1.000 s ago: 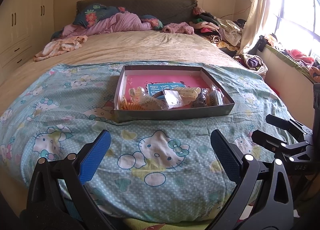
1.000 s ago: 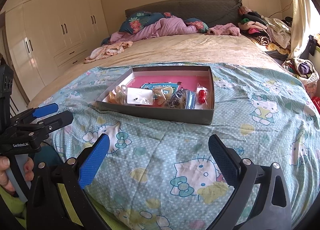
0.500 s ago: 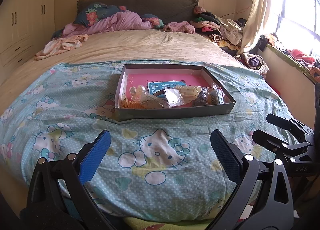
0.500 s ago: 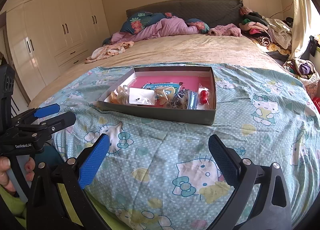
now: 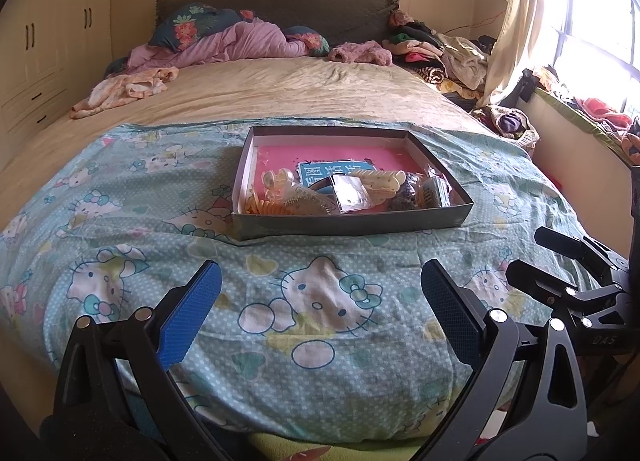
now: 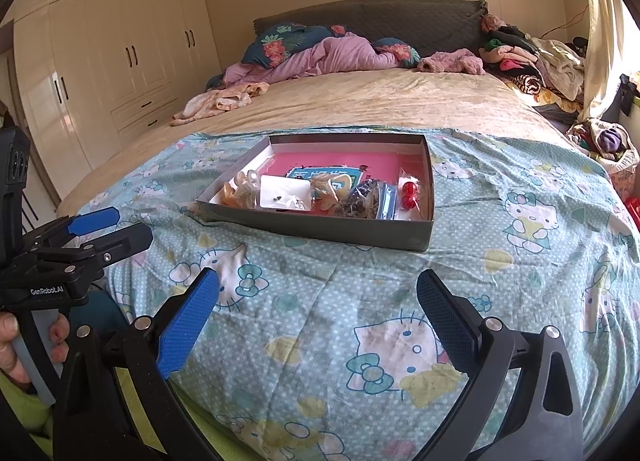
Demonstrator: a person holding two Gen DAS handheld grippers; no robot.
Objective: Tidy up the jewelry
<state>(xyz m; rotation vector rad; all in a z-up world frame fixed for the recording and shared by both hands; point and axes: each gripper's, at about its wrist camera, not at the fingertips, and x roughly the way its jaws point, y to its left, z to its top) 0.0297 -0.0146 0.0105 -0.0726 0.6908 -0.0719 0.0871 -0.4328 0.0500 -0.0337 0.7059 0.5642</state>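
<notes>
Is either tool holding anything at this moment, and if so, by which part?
Nothing is held. The left tool and right tool are both open over the bedspread, short of the box.

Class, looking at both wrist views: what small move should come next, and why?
Probably ease the right tongs forward toward the box. Both tongs are open and empty, short of it over the blanket, and the jewelry lies piled inside.

"GenRobot.AI" — white lettering on the left tool [image 6: 102,229].
</notes>
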